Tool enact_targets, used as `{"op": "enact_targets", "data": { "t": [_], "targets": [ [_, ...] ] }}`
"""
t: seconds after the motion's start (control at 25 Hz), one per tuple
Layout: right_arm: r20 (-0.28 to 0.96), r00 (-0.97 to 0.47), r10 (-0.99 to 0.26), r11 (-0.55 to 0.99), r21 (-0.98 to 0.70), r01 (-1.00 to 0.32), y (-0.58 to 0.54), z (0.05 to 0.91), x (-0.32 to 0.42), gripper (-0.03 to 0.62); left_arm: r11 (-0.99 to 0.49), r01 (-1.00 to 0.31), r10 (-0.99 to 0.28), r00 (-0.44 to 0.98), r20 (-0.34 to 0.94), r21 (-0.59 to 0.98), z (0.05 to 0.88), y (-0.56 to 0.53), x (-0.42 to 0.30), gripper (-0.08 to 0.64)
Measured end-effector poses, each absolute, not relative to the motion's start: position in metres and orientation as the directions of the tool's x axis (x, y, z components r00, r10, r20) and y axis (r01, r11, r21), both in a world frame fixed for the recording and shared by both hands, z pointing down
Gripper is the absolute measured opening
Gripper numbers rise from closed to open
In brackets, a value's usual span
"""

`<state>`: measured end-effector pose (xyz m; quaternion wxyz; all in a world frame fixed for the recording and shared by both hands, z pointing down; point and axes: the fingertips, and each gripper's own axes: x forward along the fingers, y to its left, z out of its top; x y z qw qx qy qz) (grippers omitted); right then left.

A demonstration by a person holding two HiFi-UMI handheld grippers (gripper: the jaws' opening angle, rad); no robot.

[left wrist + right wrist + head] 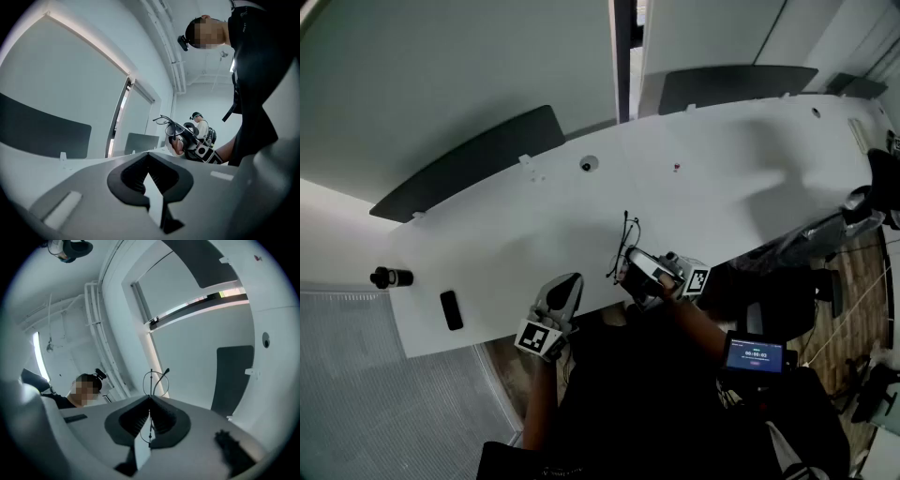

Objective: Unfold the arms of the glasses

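Left tongs [567, 284] sit closest to me, just off the near edge of the table [722, 178]. Jaws pressed together, nothing between them, pointing level across the tabletop.

Right tongs [633, 269] are tilted upward, jaws clamped on the glasses [625, 239]. The pinch is on the thin wire frame, with one lens ring and a dark-tipped arm standing up above the jaw tips. The glasses are off the table, held over its near edge, just beside the left tongs but not touching them.

Progress, my reading: one arm looks swung away from the frame. I cannot tell how the other lies, since the wire is too fine in every view. I'd call the job part done at most. The left tongs would have to open before they could take an arm.

Around:
- small black cylinder [391, 277] and a flat black slab [450, 310] at the far left of the table, well apart from the work
- little lit screen [756, 354] at my right side

Nothing stands between the two tongs. Main worry is the slender wire slipping or bending in the grip.
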<state>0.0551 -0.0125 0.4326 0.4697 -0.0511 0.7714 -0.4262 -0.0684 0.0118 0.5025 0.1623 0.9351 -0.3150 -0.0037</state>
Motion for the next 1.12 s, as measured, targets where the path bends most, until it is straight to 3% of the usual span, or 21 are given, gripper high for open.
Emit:
{"op": "enact_targets", "data": {
  "t": [0.28,1.12],
  "targets": [
    [-0.72,-0.56,-0.41,0.601,-0.675,0.429,-0.022,0.431,0.031,0.011,-0.745,-0.622,-0.623,0.778,0.081,0.241,0.514,0.019,-0.075,0.005],
    [-0.734,-0.521,-0.436,0.58,-0.672,0.461,-0.031,0.424,0.048,0.011,-0.791,-0.598,-0.596,0.801,0.058,0.132,0.471,0.015,-0.045,0.005]
  ]
}}
